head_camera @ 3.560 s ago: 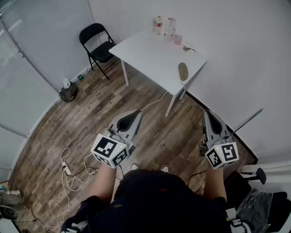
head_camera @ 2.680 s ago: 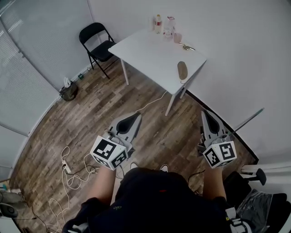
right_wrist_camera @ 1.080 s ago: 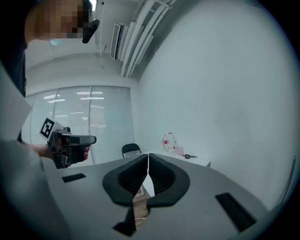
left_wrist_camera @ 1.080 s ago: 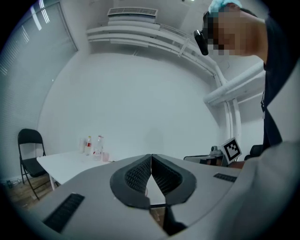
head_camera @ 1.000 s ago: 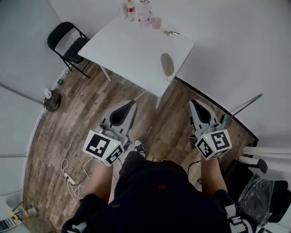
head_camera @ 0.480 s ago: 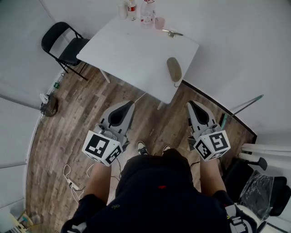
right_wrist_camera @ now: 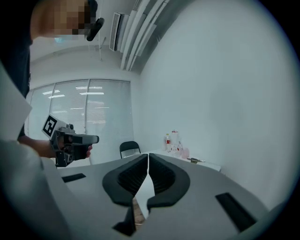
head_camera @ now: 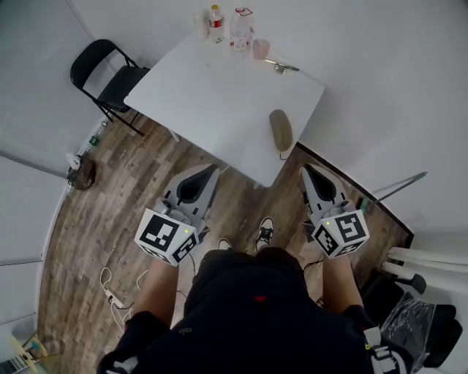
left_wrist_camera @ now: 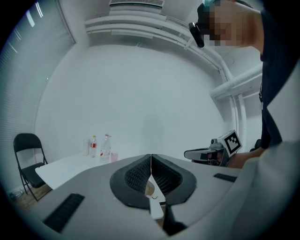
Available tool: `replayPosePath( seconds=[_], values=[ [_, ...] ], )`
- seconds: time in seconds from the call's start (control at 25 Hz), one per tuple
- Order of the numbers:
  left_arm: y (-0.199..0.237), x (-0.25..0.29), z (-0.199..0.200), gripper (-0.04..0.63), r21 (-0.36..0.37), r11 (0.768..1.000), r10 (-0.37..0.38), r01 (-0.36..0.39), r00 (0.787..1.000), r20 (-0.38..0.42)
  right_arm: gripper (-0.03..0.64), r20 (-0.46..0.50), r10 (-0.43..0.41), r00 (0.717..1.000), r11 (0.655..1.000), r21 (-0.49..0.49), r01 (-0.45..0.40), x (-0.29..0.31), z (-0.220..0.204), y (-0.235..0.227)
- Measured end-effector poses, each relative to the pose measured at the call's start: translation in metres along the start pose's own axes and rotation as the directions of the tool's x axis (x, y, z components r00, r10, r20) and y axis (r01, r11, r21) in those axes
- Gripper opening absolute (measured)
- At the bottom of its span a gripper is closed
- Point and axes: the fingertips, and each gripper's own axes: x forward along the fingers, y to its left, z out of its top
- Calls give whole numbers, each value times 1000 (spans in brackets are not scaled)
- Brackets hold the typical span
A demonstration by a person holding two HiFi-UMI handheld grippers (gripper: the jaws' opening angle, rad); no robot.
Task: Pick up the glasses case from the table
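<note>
**Glasses case untouched on the worktop, both claws clenched and empty**

The glasses case (head_camera: 280, 130) lay on the white worktop (head_camera: 219, 95) close to its right edge and near its near corner, long axis running near to far. It stood well apart from the bottles (head_camera: 214, 16) and the pink cup (head_camera: 260, 48) at the far side. The left claw (head_camera: 213, 169) and the right claw (head_camera: 305, 169) hung over the wooden floor on the near side of the worktop. Each had its jaws pressed together with nothing between them.

The case was a tan, rounded oblong. It probably weighed little and looked like a stiff shell that would bear a firm squeeze without damage. Its curved, smooth sides could slip out of a pinch placed towards either tapered end. The safest hold seemed to be across the narrow width at the middle. The right claw was the closer one, and its jaws would first have to spread wider than the case.
</note>
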Motion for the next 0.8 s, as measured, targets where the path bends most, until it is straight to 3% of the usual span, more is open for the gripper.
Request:
replayPosePath(
  seconds=[0.2,0.44,0.72,0.76,0.8],
  values=[
    [-2,53,6,23,11,1000,29,-29,1000,-4,23,-5,37,999,999,4,-37,22,6,-57],
    [10,97,2,23,-8,992,123,-123,992,-10,23,-33,88,996,996,23,-88,50,-1,-115],
    [23,113,-14,23,-29,983,178,-180,982,-59,25,-80,87,993,994,68,-81,87,-26,-145],
    [27,113,-15,23,-33,983,178,-181,982,-60,31,-96,84,992,994,80,-77,94,-30,-146],
    [31,113,-15,23,-40,983,176,-179,983,-58,84,-118,89,989,992,95,-78,101,-36,-146]
  ],
)
